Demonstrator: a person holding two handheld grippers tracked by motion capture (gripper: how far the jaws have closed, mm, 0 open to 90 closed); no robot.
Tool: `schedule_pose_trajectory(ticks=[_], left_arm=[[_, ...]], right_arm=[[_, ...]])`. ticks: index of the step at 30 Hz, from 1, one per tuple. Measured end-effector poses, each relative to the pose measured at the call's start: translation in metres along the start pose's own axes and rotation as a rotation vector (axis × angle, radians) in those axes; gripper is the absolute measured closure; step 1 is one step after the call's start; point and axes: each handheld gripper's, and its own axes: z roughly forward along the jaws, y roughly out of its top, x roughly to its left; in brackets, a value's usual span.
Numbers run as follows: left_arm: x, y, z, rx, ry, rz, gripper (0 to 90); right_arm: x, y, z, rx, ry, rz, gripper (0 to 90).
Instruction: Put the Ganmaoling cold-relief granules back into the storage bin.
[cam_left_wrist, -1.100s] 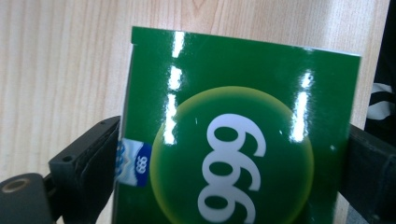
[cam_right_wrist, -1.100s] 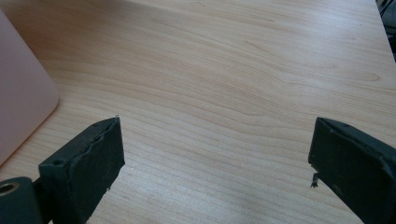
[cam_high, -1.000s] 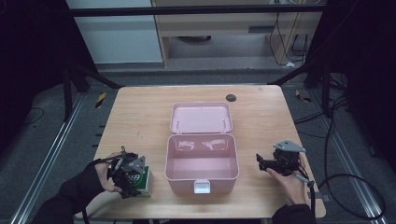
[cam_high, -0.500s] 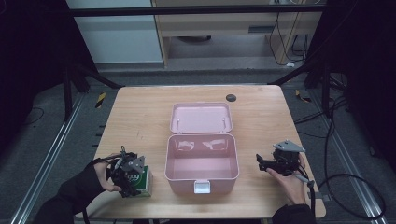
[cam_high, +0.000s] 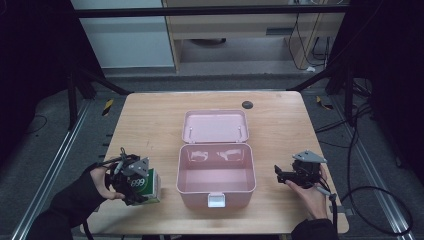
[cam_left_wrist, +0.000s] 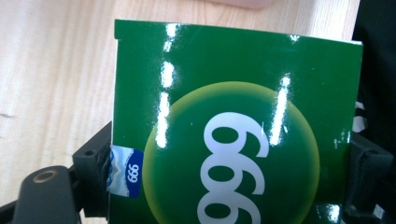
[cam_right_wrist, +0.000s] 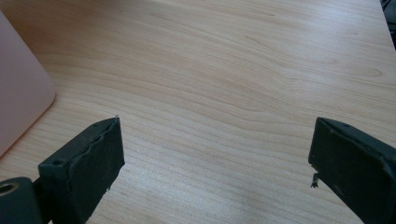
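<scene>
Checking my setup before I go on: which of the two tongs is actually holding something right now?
The left tongs, closed on the green box beside the open pink case. The right tongs stand spread apart over bare table, gripping nothing.

A small dark disc lies near the table's far edge.

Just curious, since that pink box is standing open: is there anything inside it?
No, in the high view the pink box has its lid laid back and its bare pink floor shows nothing in it.
</scene>
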Motion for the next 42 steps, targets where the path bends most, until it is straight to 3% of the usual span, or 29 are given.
schedule_pose_trajectory(ticks=[5, 19, 38, 42], left_arm=[[0.001, 0.006, -0.016, -0.043, 0.017, -0.009, 13.9], [0.005, 0.030, -0.055, -0.067, 0.029, -0.019, 14.0], [0.014, 0.065, -0.076, -0.079, 0.036, -0.001, 14.0], [0.015, 0.071, -0.077, -0.105, 0.040, -0.005, 14.0]], right_arm=[[0.000, 0.000, 0.000, 0.000, 0.000, 0.002, 3.7], [0.000, -0.001, 0.001, 0.001, 0.001, -0.005, 3.7], [-0.001, -0.001, 0.001, -0.001, -0.002, 0.001, 3.7], [0.000, -0.001, 0.001, 0.003, 0.002, -0.004, 3.7]])
